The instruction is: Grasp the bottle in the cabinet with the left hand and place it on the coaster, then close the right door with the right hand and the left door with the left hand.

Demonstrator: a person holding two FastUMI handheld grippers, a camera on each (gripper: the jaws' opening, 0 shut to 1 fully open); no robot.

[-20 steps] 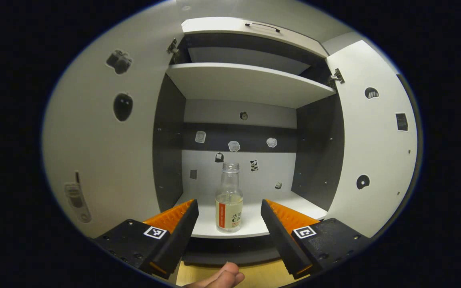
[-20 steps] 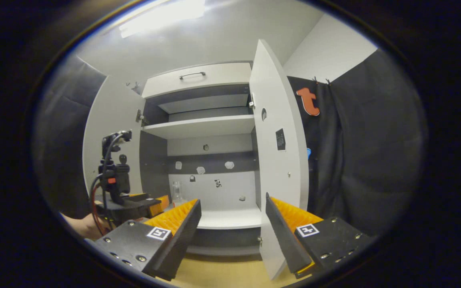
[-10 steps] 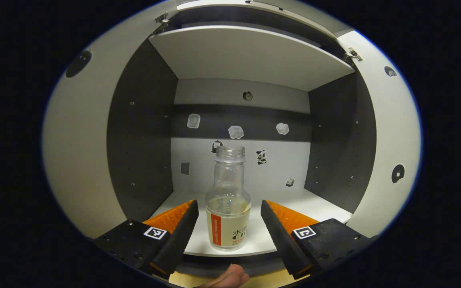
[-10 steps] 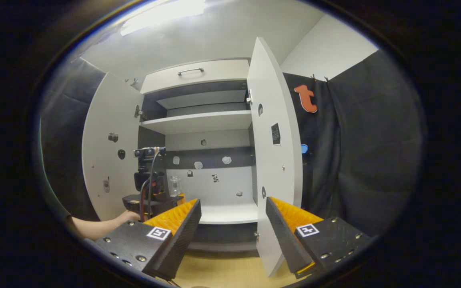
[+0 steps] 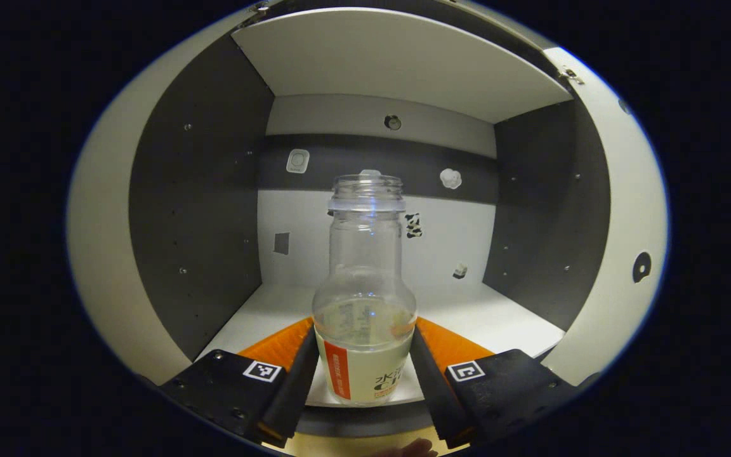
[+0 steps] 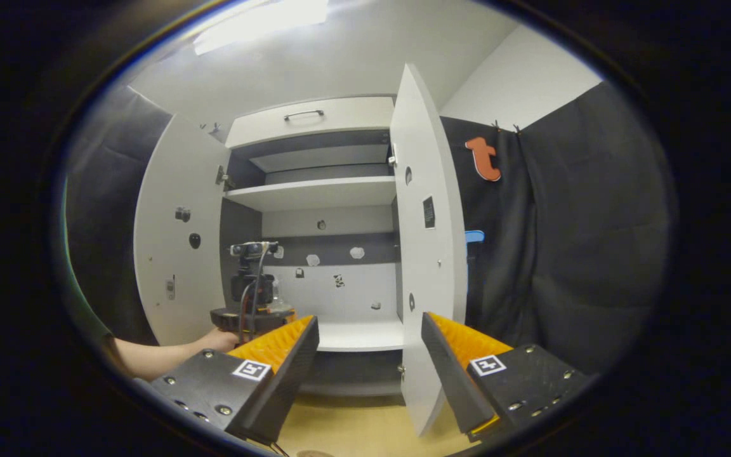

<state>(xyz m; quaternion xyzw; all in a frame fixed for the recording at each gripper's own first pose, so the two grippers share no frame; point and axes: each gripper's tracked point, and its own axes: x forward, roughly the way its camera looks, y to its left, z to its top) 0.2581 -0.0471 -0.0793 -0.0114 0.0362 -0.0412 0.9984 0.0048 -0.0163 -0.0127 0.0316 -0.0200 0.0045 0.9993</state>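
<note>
A clear bottle point(image 5: 364, 304) with a white and red label and a little liquid stands upright near the front of the cabinet's lower shelf point(image 5: 505, 320). My left gripper point(image 5: 364, 346) has both fingers against the bottle's labelled lower body. In the right gripper view the left gripper point(image 6: 252, 312) reaches into the cabinet, held by a person's hand point(image 6: 216, 341), and the bottle is mostly hidden behind it. My right gripper point(image 6: 368, 319) hangs open in front of the cabinet with nothing between its fingers. Both white doors stand open: the right door point(image 6: 429, 254) and the left door point(image 6: 175, 254).
A white upper shelf point(image 5: 397, 70) spans the cabinet above the bottle, with dark side walls point(image 5: 200, 209) on either side. A drawer with a handle point(image 6: 305, 115) tops the cabinet. A wooden tabletop point(image 6: 353, 425) lies below the cabinet front.
My left gripper has moved forward into the cabinet and narrowed its fingers onto the bottle. The right gripper has stayed nearly still and open.
</note>
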